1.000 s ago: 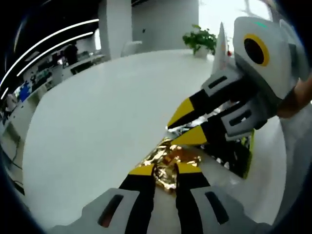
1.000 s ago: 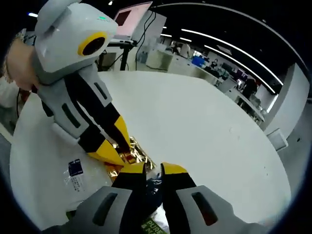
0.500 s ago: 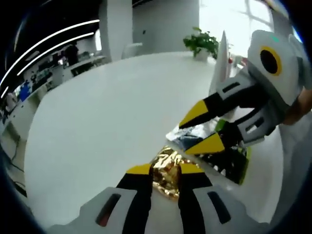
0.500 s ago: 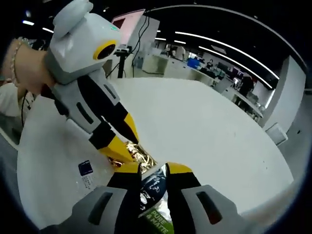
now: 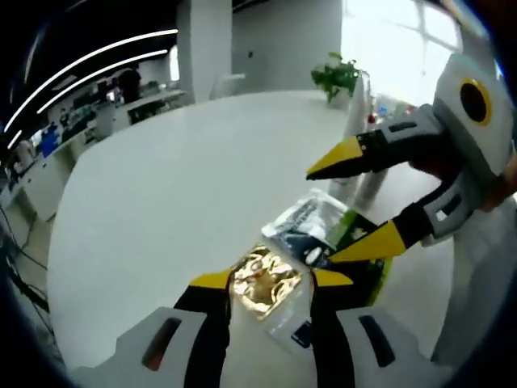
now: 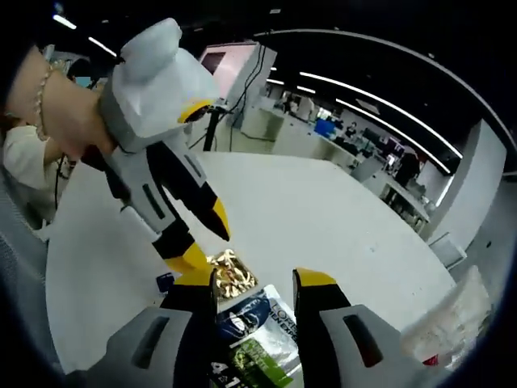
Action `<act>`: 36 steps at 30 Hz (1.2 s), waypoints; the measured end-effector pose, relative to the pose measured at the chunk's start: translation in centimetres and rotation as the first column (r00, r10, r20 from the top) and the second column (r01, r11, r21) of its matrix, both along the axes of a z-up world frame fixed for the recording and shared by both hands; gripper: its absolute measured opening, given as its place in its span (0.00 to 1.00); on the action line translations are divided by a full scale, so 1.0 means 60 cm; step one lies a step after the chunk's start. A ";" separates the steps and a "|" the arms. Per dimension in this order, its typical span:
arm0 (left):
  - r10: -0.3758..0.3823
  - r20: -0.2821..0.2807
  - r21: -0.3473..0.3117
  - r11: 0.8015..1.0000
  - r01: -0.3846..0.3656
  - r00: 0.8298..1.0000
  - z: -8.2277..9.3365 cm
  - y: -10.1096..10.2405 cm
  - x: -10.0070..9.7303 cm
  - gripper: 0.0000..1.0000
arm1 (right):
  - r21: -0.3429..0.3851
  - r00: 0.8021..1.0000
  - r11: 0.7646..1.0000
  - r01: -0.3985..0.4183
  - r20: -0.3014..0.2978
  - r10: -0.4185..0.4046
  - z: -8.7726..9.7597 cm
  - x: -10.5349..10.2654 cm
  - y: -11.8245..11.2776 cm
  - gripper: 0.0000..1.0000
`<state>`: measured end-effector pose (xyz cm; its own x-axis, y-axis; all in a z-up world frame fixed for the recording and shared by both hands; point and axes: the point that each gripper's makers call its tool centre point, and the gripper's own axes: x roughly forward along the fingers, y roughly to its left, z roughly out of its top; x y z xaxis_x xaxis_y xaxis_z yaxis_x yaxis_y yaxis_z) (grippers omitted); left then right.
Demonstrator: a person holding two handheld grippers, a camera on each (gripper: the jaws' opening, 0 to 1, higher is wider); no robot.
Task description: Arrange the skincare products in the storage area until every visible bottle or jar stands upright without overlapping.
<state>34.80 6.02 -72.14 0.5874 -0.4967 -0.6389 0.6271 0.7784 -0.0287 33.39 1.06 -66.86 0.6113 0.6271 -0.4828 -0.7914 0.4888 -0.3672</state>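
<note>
A gold foil sachet (image 5: pixel 262 279) lies on the white table (image 5: pixel 178 178), between the yellow-tipped jaws of my left gripper (image 5: pixel 271 280), which stand apart and open. Overlapping its far edge is a dark blue and green sachet (image 5: pixel 323 230). My right gripper (image 5: pixel 355 202) comes in from the right with its jaws spread wide around that sachet. In the right gripper view the dark sachet (image 6: pixel 258 323) lies between my right gripper (image 6: pixel 258 280) jaws, the gold sachet (image 6: pixel 230 273) just beyond. My left gripper (image 6: pixel 203 238) reaches down to it, open.
A potted plant (image 5: pixel 335 74) and a tall pale container (image 5: pixel 359 121) stand at the table's far side. A crumpled clear plastic bag (image 6: pixel 452 311) lies at the right. A hand with a bracelet (image 6: pixel 48 113) holds the left gripper. The white table (image 6: pixel 339 210) stretches bare beyond.
Both grippers' jaws have spread wider around their sachets. Both cameras have drawn back and up, so more of the dark sachet shows.
</note>
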 end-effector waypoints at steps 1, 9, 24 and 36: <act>-0.001 0.000 -0.003 1.000 0.001 1.000 0.008 -0.003 -0.007 0.40 | 0.002 1.000 1.000 0.001 0.002 -0.001 0.004 -0.003 -0.002 0.42; 0.025 -0.003 -0.019 1.000 -0.025 1.000 0.034 -0.010 -0.046 0.47 | 0.012 1.000 1.000 0.015 0.012 -0.015 0.012 -0.033 -0.030 0.52; 0.118 -0.004 -0.065 0.991 -0.118 0.993 0.065 -0.020 -0.121 0.60 | 0.035 0.998 0.997 0.071 -0.003 -0.071 0.044 -0.100 -0.129 0.66; 0.217 -0.022 -0.144 0.965 -0.217 0.976 0.085 -0.011 -0.180 0.72 | 0.145 0.975 0.968 0.205 -0.117 -0.189 0.055 -0.153 -0.246 0.86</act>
<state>23.97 5.33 -67.05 0.6880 -0.4452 -0.5731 0.4431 0.8831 -0.1540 24.24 -13.67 -63.58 0.6830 0.5714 -0.4549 -0.7029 0.6836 -0.1967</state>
